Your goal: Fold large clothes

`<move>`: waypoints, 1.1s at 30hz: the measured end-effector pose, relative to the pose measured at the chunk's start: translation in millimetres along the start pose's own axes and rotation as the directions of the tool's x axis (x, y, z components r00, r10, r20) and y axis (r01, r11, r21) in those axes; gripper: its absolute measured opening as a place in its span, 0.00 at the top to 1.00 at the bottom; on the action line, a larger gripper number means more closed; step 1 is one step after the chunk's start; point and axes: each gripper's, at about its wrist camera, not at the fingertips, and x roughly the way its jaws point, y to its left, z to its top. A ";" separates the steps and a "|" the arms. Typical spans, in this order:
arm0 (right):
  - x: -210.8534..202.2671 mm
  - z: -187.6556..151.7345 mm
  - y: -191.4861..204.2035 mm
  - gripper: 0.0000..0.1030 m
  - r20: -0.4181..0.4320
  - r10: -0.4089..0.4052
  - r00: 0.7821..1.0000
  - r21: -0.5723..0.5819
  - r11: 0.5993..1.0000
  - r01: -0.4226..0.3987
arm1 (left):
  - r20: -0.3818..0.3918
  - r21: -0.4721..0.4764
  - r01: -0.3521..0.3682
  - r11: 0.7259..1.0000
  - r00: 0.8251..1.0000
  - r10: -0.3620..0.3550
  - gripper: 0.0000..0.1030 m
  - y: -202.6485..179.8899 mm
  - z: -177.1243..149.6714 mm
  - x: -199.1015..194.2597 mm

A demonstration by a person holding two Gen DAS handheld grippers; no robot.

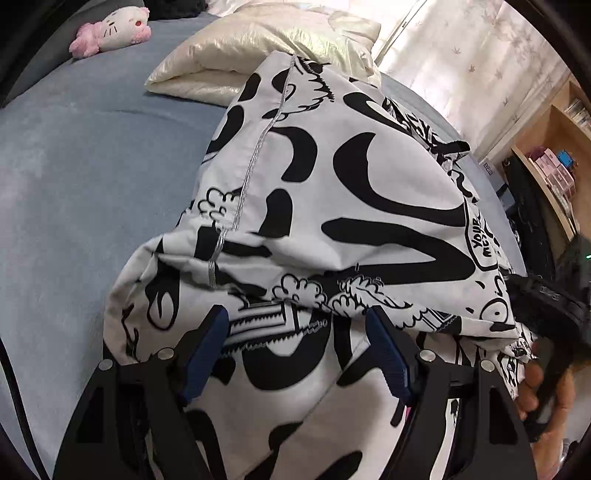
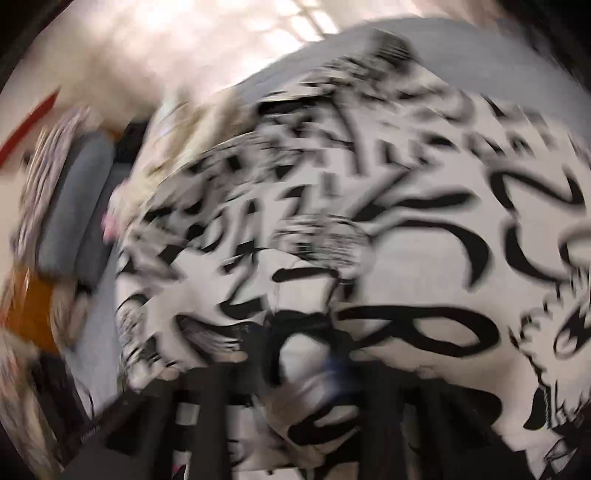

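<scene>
A large white garment with black graffiti print [image 1: 332,192] lies partly folded on a blue-grey bed [image 1: 74,177]. A folded-over layer with a silver seam rests on top of the lower layer. My left gripper [image 1: 295,332] is open, its blue-padded fingers [image 1: 207,350] spread over the lower layer just under the fold's edge. The right gripper's black body [image 1: 546,306] shows at the right edge of the left wrist view, at the garment's side. The right wrist view is heavily blurred; the garment [image 2: 406,258] fills it and the right gripper [image 2: 314,373] looks pressed into cloth.
A cream pillow [image 1: 258,51] lies beyond the garment. A pink and white plush toy [image 1: 114,31] sits at the far left of the bed. Wooden shelves [image 1: 554,155] with boxes stand at the right, below a curtain [image 1: 480,48].
</scene>
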 end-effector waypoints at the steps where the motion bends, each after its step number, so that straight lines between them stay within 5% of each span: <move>1: -5.1 2.5 8.8 0.82 0.020 -0.002 1.000 -0.027 1.000 0.002 | 0.009 -0.002 0.000 1.000 1.000 0.000 0.27 0.5 0.0 -0.4; 4: -54.2 8.4 43.2 0.83 0.209 -0.025 0.978 -0.135 0.989 0.054 | 0.026 -0.011 -0.002 1.000 1.000 0.002 0.27 2.0 -1.8 -0.7; 7: -95.9 8.4 49.2 0.83 0.397 -0.099 0.912 -0.130 0.978 0.163 | 0.041 -0.026 -0.006 1.000 0.999 0.007 0.27 8.6 -6.5 -1.7; 9: -99.7 8.8 34.7 0.82 0.418 -0.182 0.890 -0.057 0.973 0.225 | 0.045 -0.037 0.001 0.999 0.999 0.000 0.27 12.4 -8.8 -3.4; 12: -52.0 10.7 -5.2 0.77 0.219 -0.333 0.917 0.050 0.942 0.331 | 0.046 -0.047 -0.001 0.999 0.999 0.003 0.27 13.7 -10.0 -3.1; 15: -13.1 0.6 -38.8 0.72 0.048 -0.367 0.929 0.076 0.929 0.363 | 0.045 -0.045 -0.005 0.999 0.999 0.007 0.27 13.3 -8.8 -10.7; 20: -51.4 -13.0 -55.3 0.50 0.141 -0.207 0.968 0.141 0.972 0.188 | 0.080 0.020 -0.004 1.000 0.997 0.002 0.27 16.7 4.9 -42.5; 25: -61.0 -17.2 -55.1 0.47 0.131 -0.174 0.976 0.115 0.981 0.159 | 0.132 0.096 -0.091 0.991 0.988 0.078 0.23 24.8 47.4 -56.9; 33: -41.2 -18.7 -54.6 0.47 0.100 -0.134 0.986 0.110 0.986 0.123 | 0.000 0.174 -0.084 0.981 0.996 0.085 0.22 27.8 127.6 19.3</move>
